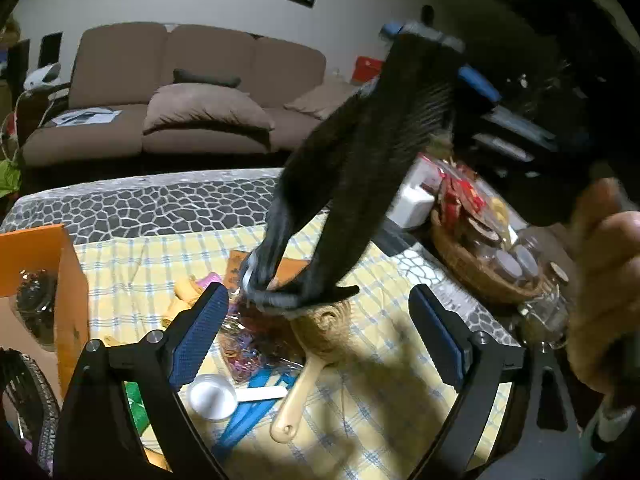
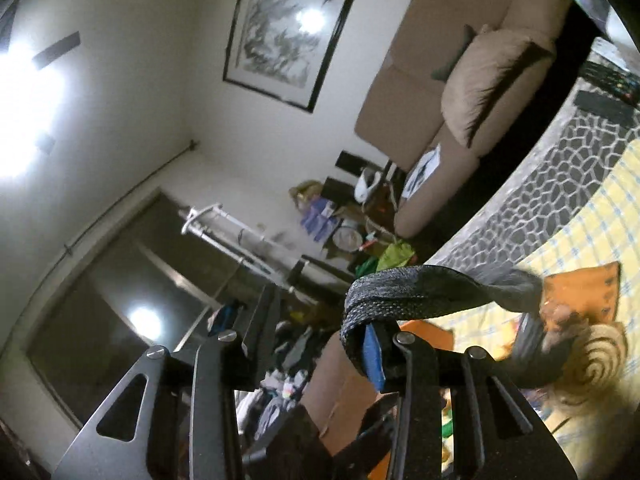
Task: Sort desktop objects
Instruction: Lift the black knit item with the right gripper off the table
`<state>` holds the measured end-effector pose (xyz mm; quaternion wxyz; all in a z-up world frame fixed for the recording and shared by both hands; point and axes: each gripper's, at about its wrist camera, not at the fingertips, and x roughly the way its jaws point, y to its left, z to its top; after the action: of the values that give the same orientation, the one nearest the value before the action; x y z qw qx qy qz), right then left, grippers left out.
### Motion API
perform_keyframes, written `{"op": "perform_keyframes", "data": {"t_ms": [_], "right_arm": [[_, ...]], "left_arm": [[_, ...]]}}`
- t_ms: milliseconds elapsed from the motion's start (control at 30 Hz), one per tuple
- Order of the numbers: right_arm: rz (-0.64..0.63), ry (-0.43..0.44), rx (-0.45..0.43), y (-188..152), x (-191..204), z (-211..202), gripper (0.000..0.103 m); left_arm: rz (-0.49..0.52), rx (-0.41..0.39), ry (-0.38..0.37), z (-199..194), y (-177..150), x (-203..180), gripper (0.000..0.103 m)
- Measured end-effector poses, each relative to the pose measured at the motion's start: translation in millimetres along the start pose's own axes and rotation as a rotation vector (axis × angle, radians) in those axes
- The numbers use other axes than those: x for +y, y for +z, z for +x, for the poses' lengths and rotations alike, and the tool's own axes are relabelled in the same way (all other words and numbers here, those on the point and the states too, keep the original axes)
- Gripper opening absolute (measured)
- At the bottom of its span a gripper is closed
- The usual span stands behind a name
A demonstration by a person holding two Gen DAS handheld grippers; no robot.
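Left wrist view: the left tool (image 1: pixel 316 338) stands spread wide with nothing between its blue pads, low over the yellow checked cloth (image 1: pixel 384 392). Left of it is an orange box (image 1: pixel 60 264); below the pads lie a white scoop (image 1: pixel 212 396) and a wooden hairbrush (image 1: pixel 308 364). Further right, a black woven strap (image 1: pixel 352 168) hangs in a long loop from the right tool (image 1: pixel 436 60), its lower end dragging a blurred metal fitting just above the brush. At the far right sits a basket of jars (image 1: pixel 484 256).

In the right wrist view the right tool (image 2: pixel 320 344) is clenched on that strap (image 2: pixel 412 292), which folds over one blue pad.

The strap looks light, limp and rough-woven, so it should not slip, but it will swing and sag. The hanging end seems heavier, possibly a buckle, though blur hides it. Holding near the fold is sound; the free tool could steady the lower end.
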<state>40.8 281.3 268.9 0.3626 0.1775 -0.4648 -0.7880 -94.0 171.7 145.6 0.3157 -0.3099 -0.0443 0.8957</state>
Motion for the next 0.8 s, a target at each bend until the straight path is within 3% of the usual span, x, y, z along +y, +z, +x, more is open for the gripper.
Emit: {"op": "perform_keyframes", "data": {"t_ms": [233,633,700,767,800], "right_arm": [[-0.085,0.077,0.026,-8,62,19,0.041],[-0.151,0.206,0.03,-28,140,32,0.042],[-0.163,0.224,0.029,-30,154,31,0.042],[-0.173,0.238,0.021,-33,165,28,0.042],[-0.176,0.251,0.018,-34,170,27,0.042]], "left_arm": [[-0.002,0.007,0.062,-1,-3,8,0.091],[-0.004,0.0,0.087,-7,-9,25,0.089],[0.003,-0.003,0.082,-8,-10,26,0.08],[-0.003,0.02,0.052,-7,-10,29,0.052],[-0.008,0.031,0.035,-6,-9,29,0.045]]}}
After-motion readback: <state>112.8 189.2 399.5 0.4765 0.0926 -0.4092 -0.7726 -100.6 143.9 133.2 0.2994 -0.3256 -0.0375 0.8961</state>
